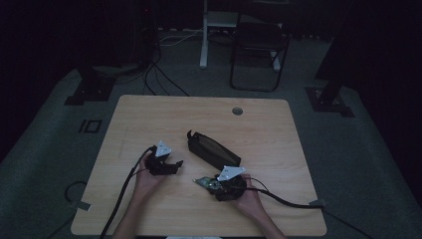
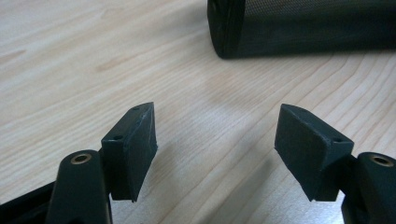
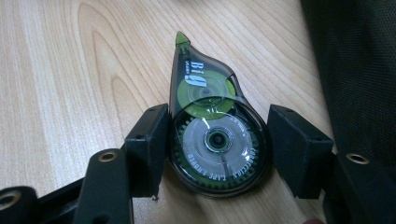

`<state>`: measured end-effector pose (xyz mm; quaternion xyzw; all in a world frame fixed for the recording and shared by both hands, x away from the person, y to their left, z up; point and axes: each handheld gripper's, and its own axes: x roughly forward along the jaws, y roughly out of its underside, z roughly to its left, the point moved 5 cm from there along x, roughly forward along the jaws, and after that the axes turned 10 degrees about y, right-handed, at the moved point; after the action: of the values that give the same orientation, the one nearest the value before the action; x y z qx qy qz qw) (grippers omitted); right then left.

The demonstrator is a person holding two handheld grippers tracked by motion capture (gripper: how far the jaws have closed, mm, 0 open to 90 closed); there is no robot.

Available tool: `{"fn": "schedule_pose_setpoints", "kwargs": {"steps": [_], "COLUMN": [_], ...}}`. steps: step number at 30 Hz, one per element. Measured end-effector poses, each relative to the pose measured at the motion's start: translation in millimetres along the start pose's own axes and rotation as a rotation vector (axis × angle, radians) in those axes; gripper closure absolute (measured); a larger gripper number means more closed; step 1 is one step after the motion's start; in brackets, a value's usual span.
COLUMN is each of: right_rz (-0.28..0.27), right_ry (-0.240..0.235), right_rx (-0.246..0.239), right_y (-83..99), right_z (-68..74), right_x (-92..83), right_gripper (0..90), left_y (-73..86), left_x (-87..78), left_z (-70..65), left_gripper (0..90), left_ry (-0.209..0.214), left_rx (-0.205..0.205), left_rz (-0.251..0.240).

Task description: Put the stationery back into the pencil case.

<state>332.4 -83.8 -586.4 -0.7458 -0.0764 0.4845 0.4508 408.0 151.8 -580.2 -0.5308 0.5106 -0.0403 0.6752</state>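
Observation:
A clear green correction tape dispenser [image 3: 215, 140] lies flat on the wooden table [image 1: 149, 119], its tip pointing away from my right gripper [image 3: 217, 114]. Both pads press its round body, so that gripper is shut on it. In the high view the dispenser [image 1: 201, 181] sits near the front, at the tip of the right gripper [image 1: 208, 184]. A black mesh pouch [image 1: 213, 149] lies slanted in the middle of the table, just behind it. My left gripper [image 1: 175, 165] rests low at the left of the pouch [image 2: 303, 28], open [image 2: 217, 111], with bare wood between its pads.
A round cable hole [image 1: 237, 110] sits near the table's far edge. Beyond the table stand a dark chair [image 1: 259, 45] and a white post [image 1: 204, 35], with cables on the floor. The pouch's mesh side [image 3: 359, 70] lies close at the right gripper's right.

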Motion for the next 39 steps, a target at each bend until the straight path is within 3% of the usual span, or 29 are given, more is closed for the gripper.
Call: {"fn": "schedule_pose_setpoints", "kwargs": {"steps": [3, 5, 8, 11, 22, 39], "right_rz": [0.000, 0.002, 0.006, 0.011, 0.001, -0.043], "right_ry": [-0.001, 0.002, 0.005, 0.012, 0.016, 0.035], "right_rx": [0.001, 0.002, 0.003, 0.009, 0.038, 0.031], "right_y": [0.3, 0.4, 0.5, 0.3, -1.3, -10.1], "right_z": [-0.2, -0.1, 0.0, 0.3, -1.6, -2.5], "right_x": [-0.3, -0.8, -1.3, -1.8, -6.3, -20.6], "right_gripper": [40.7, 41.1, 41.2, 41.3, 41.4, 41.4], "left_y": [0.2, 2.2, 3.1, 4.0, 4.3, 4.4], "left_x": [-0.3, 0.0, -0.6, -1.4, -1.2, -1.3], "left_z": [2.1, 4.4, 6.5, 12.5, 13.1, 13.3], "left_gripper": [29.6, 29.5, 27.7, 24.5, 24.5, 24.5], "left_ry": [-0.012, -0.050, -0.048, -0.051, -0.036, -0.036], "left_rx": [-0.003, 0.015, 0.012, -0.043, -0.056, -0.054], "left_rz": [0.001, 0.032, 0.039, 0.044, 0.043, 0.046]}}
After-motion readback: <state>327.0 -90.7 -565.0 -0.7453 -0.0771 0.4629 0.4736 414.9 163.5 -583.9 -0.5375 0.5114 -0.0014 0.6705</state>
